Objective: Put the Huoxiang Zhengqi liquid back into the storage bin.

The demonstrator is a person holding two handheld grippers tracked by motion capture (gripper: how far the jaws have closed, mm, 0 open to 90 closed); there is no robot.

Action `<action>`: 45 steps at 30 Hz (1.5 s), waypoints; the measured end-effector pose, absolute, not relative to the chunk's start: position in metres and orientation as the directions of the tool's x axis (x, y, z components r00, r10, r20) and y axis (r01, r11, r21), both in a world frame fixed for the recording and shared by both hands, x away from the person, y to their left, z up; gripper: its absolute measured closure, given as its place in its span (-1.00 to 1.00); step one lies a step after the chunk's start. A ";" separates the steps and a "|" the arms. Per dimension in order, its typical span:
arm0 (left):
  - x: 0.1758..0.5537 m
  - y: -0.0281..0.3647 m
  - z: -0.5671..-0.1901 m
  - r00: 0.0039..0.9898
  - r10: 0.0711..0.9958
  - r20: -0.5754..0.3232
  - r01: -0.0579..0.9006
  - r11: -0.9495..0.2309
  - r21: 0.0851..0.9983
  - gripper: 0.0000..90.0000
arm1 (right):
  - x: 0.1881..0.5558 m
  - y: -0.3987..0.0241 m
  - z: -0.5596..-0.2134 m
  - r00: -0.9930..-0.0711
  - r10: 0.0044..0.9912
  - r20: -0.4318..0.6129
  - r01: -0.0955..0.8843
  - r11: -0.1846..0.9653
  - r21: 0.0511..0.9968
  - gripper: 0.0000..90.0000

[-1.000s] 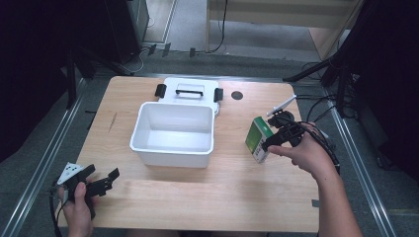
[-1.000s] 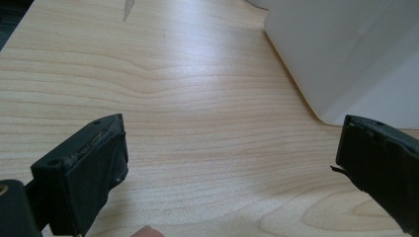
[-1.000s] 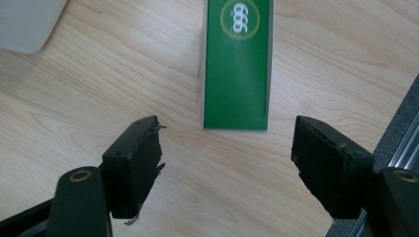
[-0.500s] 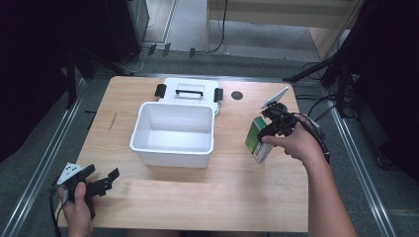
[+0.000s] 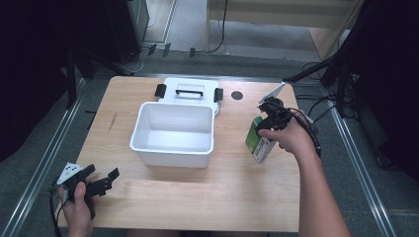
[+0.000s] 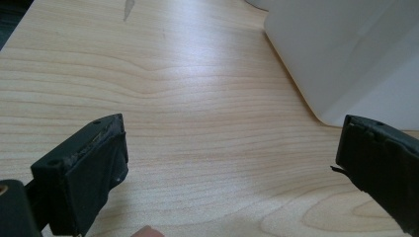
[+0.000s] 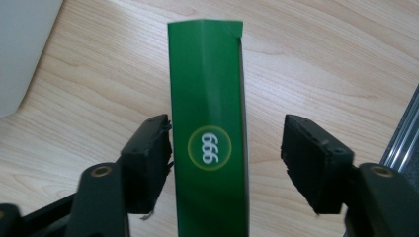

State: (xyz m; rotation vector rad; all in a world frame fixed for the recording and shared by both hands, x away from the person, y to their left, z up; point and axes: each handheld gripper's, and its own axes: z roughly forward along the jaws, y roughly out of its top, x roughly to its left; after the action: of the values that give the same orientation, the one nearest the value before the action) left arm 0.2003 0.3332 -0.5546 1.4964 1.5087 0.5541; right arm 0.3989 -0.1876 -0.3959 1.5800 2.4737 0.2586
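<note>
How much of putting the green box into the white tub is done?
Done: the white tub sits open, its lid behind it. In hand: the right gripper straddles the green box and its jaws have just been closing, one pad touching, a gap at the other. The left gripper waits open. Left: gripping, lifting, probably dropping the box in.

In the right gripper view, the tall green cardboard box (image 7: 210,133) with a "999" roundel runs off the bottom edge, so its lower end stays unseen, and whether the one black jaw beside it presses its side is unclear. In the high view, the person's hand covers much of the right gripper (image 5: 269,120), and the box's label print is too small to read. The white plastic tub (image 6: 346,54) is cut off by the left gripper view's top and right edges.
</note>
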 end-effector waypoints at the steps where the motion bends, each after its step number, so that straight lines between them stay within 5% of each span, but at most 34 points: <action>1: 0.200 0.333 -0.555 0.150 0.947 -0.285 0.538 0.164 0.827 -1.00 | 0.400 -0.187 -0.397 -0.412 0.909 -0.064 0.876 0.414 0.247 -0.07; 11: 0.201 0.333 -0.555 0.149 0.946 -0.288 0.535 0.167 0.828 -1.00 | 0.402 -0.182 -0.399 -0.456 0.889 -0.033 0.863 0.451 0.229 0.42; 24: 0.201 0.333 -0.555 0.149 0.946 -0.287 0.536 0.166 0.828 -1.00 | 0.387 -0.168 -0.385 -0.694 0.717 -0.065 0.684 0.686 0.250 0.44; 45: 0.201 0.333 -0.555 0.147 0.947 -0.286 0.536 0.166 0.828 -1.00 | 0.359 -0.126 -0.303 -0.843 0.516 -0.150 0.448 0.829 0.334 0.44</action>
State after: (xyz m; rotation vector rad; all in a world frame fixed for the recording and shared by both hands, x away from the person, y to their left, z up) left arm 0.2007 0.3331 -0.5545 1.4918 1.5111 0.5564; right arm 0.3593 -0.1258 -0.3031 0.7432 2.7772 0.4220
